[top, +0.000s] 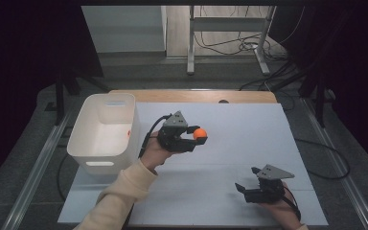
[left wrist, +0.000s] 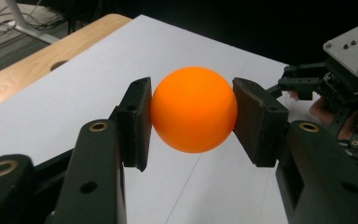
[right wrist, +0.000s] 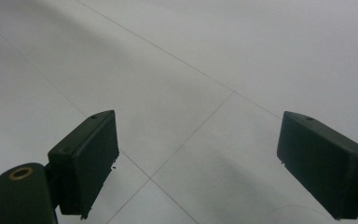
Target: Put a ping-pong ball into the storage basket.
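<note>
Currently:
Left tongs [left wrist: 193,112]: clamped on the orange ball [left wrist: 194,109], above the surface [top: 249,139].
Right tongs [right wrist: 196,163]: spread wide, holding nothing.
White bin [top: 103,139]: left of the ball.

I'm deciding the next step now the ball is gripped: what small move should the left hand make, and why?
Probably carry the orange ball leftward toward the white bin. The left gripper has it clamped between both jaws, off the table, and the open bin stands just to its left.
</note>
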Available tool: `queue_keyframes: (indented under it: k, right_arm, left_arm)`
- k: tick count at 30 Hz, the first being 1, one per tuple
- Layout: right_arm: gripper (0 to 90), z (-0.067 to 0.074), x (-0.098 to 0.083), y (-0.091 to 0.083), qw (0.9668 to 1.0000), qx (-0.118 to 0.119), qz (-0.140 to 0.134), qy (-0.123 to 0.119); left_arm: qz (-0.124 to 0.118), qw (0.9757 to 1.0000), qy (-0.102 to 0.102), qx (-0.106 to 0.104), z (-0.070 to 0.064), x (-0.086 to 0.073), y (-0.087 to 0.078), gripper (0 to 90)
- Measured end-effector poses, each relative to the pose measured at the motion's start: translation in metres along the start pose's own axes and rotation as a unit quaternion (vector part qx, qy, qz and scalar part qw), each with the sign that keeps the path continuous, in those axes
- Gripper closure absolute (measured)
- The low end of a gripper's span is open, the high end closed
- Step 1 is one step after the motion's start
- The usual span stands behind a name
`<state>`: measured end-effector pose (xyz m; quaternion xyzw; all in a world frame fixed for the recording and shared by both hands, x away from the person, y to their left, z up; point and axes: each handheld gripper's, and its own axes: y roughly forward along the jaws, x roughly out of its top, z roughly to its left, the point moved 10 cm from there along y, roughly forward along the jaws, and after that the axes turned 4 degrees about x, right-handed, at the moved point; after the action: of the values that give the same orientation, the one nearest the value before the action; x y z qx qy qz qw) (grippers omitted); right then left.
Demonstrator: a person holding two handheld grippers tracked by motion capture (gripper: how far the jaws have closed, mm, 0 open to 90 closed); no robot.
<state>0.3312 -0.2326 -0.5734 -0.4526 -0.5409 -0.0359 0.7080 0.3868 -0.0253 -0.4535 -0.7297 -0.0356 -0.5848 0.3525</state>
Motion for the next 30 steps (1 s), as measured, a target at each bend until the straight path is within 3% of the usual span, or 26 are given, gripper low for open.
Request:
queue_keyframes:
  k: [21,30]
  right_arm:
    - [13.1,0.000,0.000,0.000,1.0000,0.000,-0.001,0.002]
    - [13.1,-0.001,0.001,-0.001,1.0000,0.000,-0.005,0.002]
  left_arm:
    - [-0.019,0.9996,-0.014,0.016,0.016,0.007,-0.021,50.1]
    - [-0.026,0.9989,-0.024,0.032,0.029,0.009,-0.034,50.1]
